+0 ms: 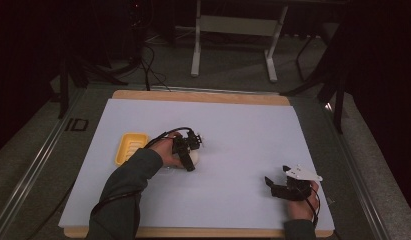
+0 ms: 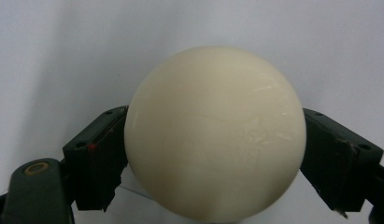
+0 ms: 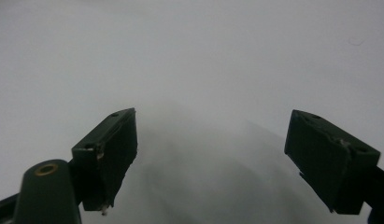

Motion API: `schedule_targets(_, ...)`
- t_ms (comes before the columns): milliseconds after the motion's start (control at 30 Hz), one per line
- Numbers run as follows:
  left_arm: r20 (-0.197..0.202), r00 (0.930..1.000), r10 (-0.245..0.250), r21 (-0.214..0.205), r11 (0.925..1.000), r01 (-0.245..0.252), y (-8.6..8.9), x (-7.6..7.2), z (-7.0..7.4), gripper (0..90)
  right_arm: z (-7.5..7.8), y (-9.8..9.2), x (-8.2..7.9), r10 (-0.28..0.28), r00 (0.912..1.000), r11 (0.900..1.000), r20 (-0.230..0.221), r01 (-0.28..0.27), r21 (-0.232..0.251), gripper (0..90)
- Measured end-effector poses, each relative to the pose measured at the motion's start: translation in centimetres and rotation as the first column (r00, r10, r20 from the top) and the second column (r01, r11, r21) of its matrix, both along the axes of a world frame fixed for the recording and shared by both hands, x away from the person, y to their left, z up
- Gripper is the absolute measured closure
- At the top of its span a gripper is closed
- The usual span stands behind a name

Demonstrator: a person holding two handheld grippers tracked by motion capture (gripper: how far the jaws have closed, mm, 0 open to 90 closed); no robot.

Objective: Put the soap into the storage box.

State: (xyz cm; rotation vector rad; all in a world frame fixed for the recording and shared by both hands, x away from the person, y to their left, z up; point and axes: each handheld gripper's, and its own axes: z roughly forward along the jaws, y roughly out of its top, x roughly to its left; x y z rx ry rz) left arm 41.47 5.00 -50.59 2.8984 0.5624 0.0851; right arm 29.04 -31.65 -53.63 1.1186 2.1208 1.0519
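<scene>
A smooth cream ball (image 2: 213, 135) sits between the two black jaws of my left gripper (image 2: 215, 154), and both pads touch its sides over the white sheet. From above, the ball (image 1: 194, 157) shows as a pale spot under the left gripper (image 1: 189, 159), near the middle of the table. At the front right, my right gripper (image 1: 276, 176) rests low with its jaws pointing left. Its jaws (image 3: 210, 154) stand wide apart with only white sheet between them.
A shallow yellow tray (image 1: 129, 148) lies just left of the left hand. The white sheet (image 1: 233, 120) covers a wooden board (image 1: 193, 94). Beyond the table's far edge are white frame legs (image 1: 195, 55) and cables on the floor.
</scene>
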Motion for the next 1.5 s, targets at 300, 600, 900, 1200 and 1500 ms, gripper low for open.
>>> schedule_targets(300,-0.030,0.9995,0.001,0.015,0.9999,0.000,-0.22,0.36,-0.02,17.4,0.00,0.02,0.00,-0.001,1.0000,1.0000,0.000,0.001,-0.002,17.0)
schedule_targets(600,-0.036,0.9993,0.007,0.021,0.9998,-0.006,-0.39,0.69,0.12,20.7,0.00,0.02,0.00,0.000,1.0000,1.0000,0.000,0.000,-0.002,17.0)
schedule_targets(900,-0.032,0.9993,0.017,0.015,0.9997,-0.017,-0.38,0.64,0.15,22.2,0.00,0.03,0.00,0.001,1.0000,1.0000,0.000,-0.001,-0.004,17.0)
schedule_targets(1200,-0.036,0.9992,0.018,0.020,0.9996,-0.017,-0.43,0.68,0.20,22.9,0.00,0.03,0.00,0.001,1.0000,1.0000,0.000,-0.001,-0.003,17.0)
schedule_targets(1500,-0.039,0.9991,0.014,0.041,0.9991,-0.013,-0.61,0.72,0.28,23.2,0.00,0.01,-0.01,0.000,1.0000,1.0000,0.001,0.000,-0.002,17.0)
